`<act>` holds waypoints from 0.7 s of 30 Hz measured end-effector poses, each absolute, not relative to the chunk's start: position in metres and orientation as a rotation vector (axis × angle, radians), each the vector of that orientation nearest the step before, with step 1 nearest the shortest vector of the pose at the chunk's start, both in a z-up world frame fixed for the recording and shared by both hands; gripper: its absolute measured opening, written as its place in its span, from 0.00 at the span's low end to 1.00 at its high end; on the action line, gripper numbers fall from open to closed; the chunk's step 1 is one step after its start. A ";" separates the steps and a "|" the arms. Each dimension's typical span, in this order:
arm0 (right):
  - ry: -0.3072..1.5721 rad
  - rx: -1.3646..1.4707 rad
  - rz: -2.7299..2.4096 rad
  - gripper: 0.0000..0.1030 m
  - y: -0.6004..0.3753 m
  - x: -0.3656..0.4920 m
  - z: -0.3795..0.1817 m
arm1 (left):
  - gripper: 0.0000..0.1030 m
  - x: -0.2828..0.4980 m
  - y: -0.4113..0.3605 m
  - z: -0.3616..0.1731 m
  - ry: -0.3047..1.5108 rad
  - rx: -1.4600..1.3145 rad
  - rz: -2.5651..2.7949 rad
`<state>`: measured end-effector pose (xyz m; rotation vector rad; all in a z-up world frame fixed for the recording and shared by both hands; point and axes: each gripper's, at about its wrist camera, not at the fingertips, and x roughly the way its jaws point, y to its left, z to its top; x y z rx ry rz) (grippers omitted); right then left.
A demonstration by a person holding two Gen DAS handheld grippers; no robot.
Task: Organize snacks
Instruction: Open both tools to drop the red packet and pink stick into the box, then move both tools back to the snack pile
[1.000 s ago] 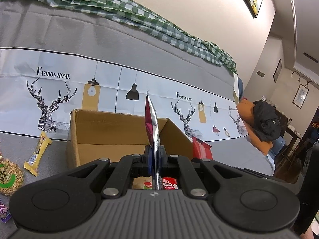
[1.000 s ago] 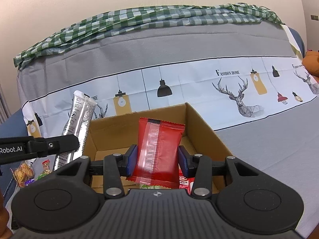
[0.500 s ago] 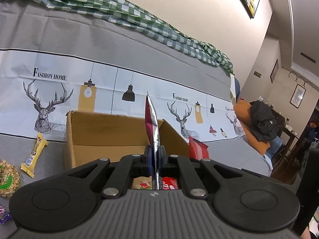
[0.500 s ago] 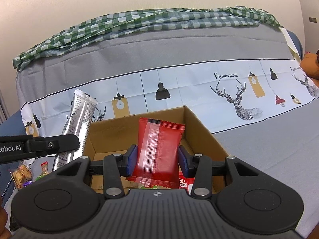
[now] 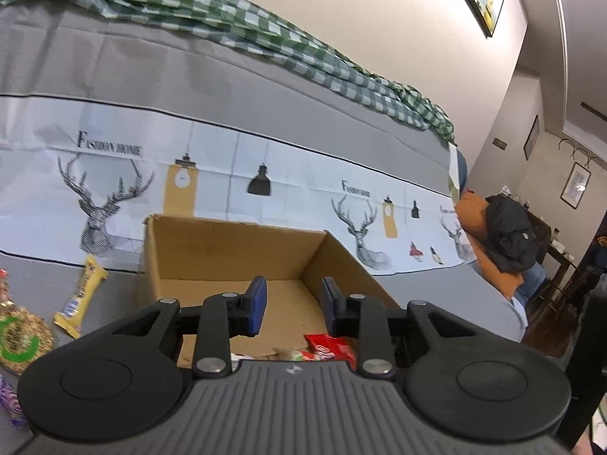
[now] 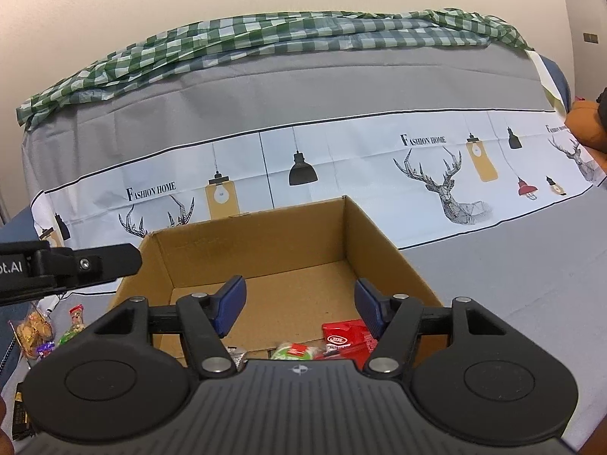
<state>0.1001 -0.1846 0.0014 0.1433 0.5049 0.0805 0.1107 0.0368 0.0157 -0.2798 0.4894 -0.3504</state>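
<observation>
Opening over the cardboard box (image 6: 265, 261), both claws have let go of what they carried a second ago: the left gripper (image 5: 292, 305) held a thin silver-and-pink wrapper upright and the right gripper (image 6: 299, 303) a red packet, and now nothing sits between either pair of blue pads, whose jaws are spreading, the right wider than the left. By my reading both snacks have dropped into the box, so this pair is stowed. A red packet (image 6: 347, 337) lies on the box floor at its near edge, beside a green-and-red snack (image 6: 297, 350). Outside the box, off its left wall, a yellow bar (image 5: 79, 297) and a round seed cake (image 5: 19, 339) wait on the grey cloth. The silver wrapper's landing spot is hidden behind the gripper bodies; only a silvery corner (image 6: 237, 356) peeks out.
</observation>
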 end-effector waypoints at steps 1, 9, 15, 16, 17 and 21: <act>0.504 0.144 0.084 0.63 -0.183 0.100 0.001 | 0.31 0.110 0.041 0.016 0.488 -0.281 -0.339; 0.458 0.124 0.149 0.61 -0.148 0.091 0.004 | 0.15 0.100 0.091 0.019 0.511 -0.347 -0.236; 0.423 0.125 0.244 0.39 -0.108 0.081 0.008 | 0.15 0.080 0.138 0.012 0.586 -0.386 -0.122; 0.418 0.134 0.263 0.36 -0.101 0.079 0.009 | 0.15 0.077 0.145 0.012 0.599 -0.383 -0.105; 0.410 0.142 0.281 0.35 -0.095 0.077 0.010 | 0.15 0.074 0.153 0.012 0.612 -0.379 -0.087; 0.396 0.177 0.369 0.28 -0.068 0.066 0.013 | 0.15 0.052 0.192 0.004 0.676 -0.402 0.003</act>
